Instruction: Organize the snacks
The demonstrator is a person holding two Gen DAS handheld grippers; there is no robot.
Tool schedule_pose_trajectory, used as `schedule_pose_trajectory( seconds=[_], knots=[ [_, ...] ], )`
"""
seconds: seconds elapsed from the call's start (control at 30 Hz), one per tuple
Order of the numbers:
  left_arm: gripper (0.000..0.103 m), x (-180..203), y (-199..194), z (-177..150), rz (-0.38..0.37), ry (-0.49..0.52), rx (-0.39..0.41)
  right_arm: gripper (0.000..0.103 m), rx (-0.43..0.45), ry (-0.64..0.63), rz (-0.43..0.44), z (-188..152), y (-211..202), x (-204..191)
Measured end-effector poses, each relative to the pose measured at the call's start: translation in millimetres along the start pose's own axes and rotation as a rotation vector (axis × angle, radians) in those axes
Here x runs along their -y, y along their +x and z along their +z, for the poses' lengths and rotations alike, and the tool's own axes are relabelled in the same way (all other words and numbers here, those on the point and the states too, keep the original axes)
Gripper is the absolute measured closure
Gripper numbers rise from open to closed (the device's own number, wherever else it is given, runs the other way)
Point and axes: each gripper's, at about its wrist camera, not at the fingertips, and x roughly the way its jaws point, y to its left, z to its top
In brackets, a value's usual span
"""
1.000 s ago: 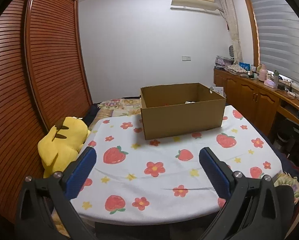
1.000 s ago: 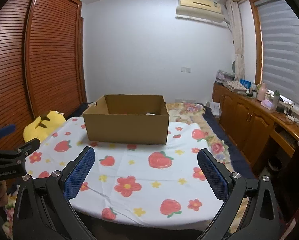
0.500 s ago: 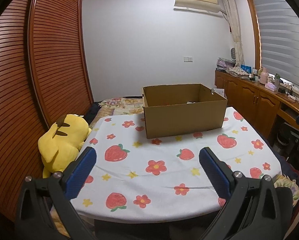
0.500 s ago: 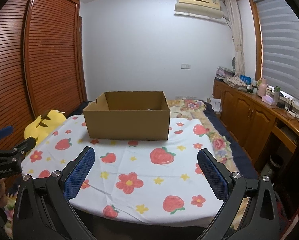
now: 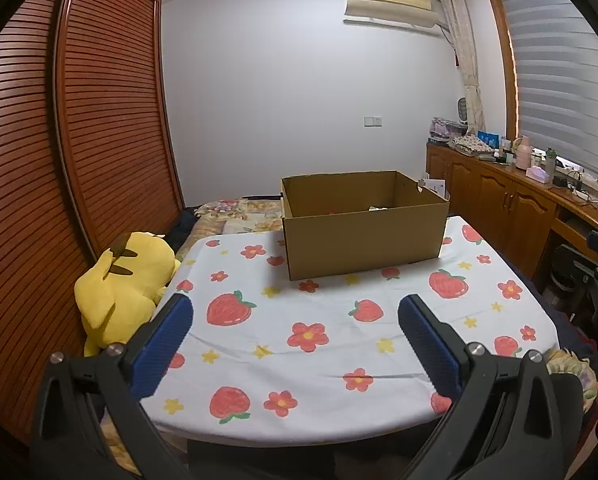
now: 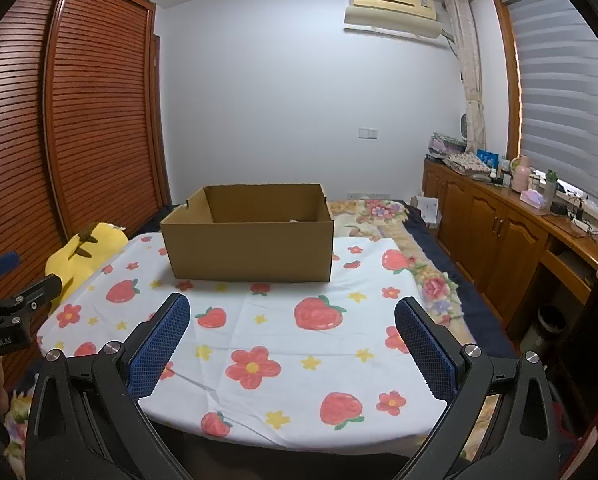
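An open cardboard box [image 5: 363, 236] stands at the far side of a table with a strawberry-and-flower cloth [image 5: 307, 336]; it also shows in the right wrist view [image 6: 251, 248]. Small bits of packaging [image 5: 379, 208] peek over its rim; the contents are mostly hidden. My left gripper [image 5: 295, 320] is open and empty above the table's near edge. My right gripper [image 6: 293, 320] is open and empty, also near the front edge. No snacks lie on the cloth.
A yellow plush toy [image 5: 127, 280] lies left of the table against a slatted wooden wardrobe [image 5: 79, 152]. A wooden sideboard [image 6: 499, 232] with clutter runs along the right wall. A bed with a floral cover [image 6: 379, 212] lies behind the table.
Both grippers have drawn back and risen slightly, so the box looks a little farther and lower. Both stay open and empty.
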Motion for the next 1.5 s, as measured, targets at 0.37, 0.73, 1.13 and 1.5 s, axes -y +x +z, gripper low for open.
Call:
schedule_pose_trajectory(
  seconds=[0.37,0.73,1.13,1.5],
  knots=[
    [0.000,1.1,-2.4,0.4,0.001,0.000,0.004,0.000,0.000,-0.001,-0.001,0.6,0.5,0.6],
    [0.000,1.7,-5.5,1.6,0.000,0.003,0.013,0.000,0.000,0.000,0.000,0.5,0.6,1.3],
    [0.000,1.7,-6.7,2.2,0.003,0.004,0.014,0.000,0.000,0.001,-0.001,0.9,0.8,1.9],
    [0.000,1.3,-7.7,3.9,0.002,0.004,0.019,0.000,0.002,0.001,-0.002,0.5,1.3,2.6]
  ],
)
